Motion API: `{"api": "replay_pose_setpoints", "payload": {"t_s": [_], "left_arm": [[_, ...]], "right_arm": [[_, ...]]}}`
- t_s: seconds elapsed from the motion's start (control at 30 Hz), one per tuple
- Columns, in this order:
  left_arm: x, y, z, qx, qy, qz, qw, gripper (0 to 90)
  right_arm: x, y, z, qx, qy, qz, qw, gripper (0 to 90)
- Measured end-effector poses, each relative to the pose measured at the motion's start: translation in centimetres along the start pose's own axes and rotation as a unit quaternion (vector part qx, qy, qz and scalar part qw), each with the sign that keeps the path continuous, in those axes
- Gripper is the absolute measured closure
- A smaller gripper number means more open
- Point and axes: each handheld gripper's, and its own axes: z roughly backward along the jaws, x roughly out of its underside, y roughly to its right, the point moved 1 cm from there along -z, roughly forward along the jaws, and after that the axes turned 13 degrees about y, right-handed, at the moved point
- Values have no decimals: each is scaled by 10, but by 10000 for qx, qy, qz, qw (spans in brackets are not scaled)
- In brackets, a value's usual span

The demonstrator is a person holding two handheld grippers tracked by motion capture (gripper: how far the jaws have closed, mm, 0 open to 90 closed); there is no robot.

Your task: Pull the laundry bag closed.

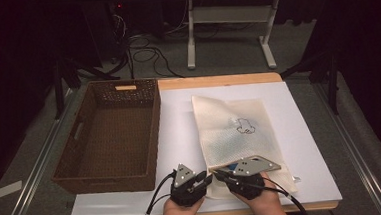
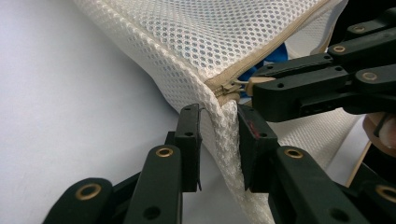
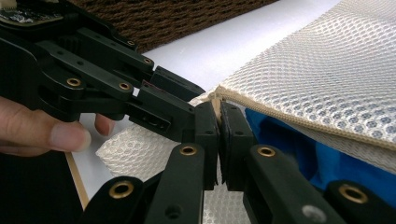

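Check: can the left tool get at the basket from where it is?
Probably yes: the basket sits open just left of the left tool, bare table between; but the bag corner sits between its jaws.

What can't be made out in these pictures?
- Blue item inside the mesh bag: right gripper view, mostly covered by mesh.
- Zip pull: left gripper view, partly hidden by the right gripper.
- Printed drawing on the bag: high view, too small.

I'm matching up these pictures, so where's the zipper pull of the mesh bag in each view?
High view: hidden between the grippers at the mesh bag's near edge.
Left gripper view: zipper pull centre, above the jaws.
Right gripper view: pinched between the closed jaws, centre.
Shared landmark: tan zipper tape.
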Motion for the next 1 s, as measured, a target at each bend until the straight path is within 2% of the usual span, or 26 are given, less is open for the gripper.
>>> {"api": "replay_pose_setpoints", "payload": {"t_s": [0.13,0.27,0.33,0.37,0.43,0.5,0.73,0.83,1.0], "left_arm": [[0,-1,0,36,25,83,10000,733],[0,-1,1,18,68,94,9999,831],[-1,-3,2,38,105,187,9998,852],[-1,-2,3,-6,109,163,9998,857],[-2,-1,5,-59,118,109,9999,865],[-3,-1,6,-106,130,157,9997,867],[-5,-2,10,-66,174,207,9996,868],[-6,-1,10,-65,216,179,9996,869],[-7,-1,10,-38,191,157,9997,869]], "right_arm": [[1,1,1,-10,3,-3,10000,881],[1,1,0,0,-9,-29,10000,882],[1,1,0,-10,9,-30,10000,882],[1,1,0,-22,12,-29,10000,882],[1,2,0,-14,20,-60,10000,883],[0,1,0,8,53,-171,9998,884],[0,3,1,14,40,-222,9997,885],[0,5,1,-13,54,-320,9995,885],[0,6,2,7,33,-287,9996,885]]}}
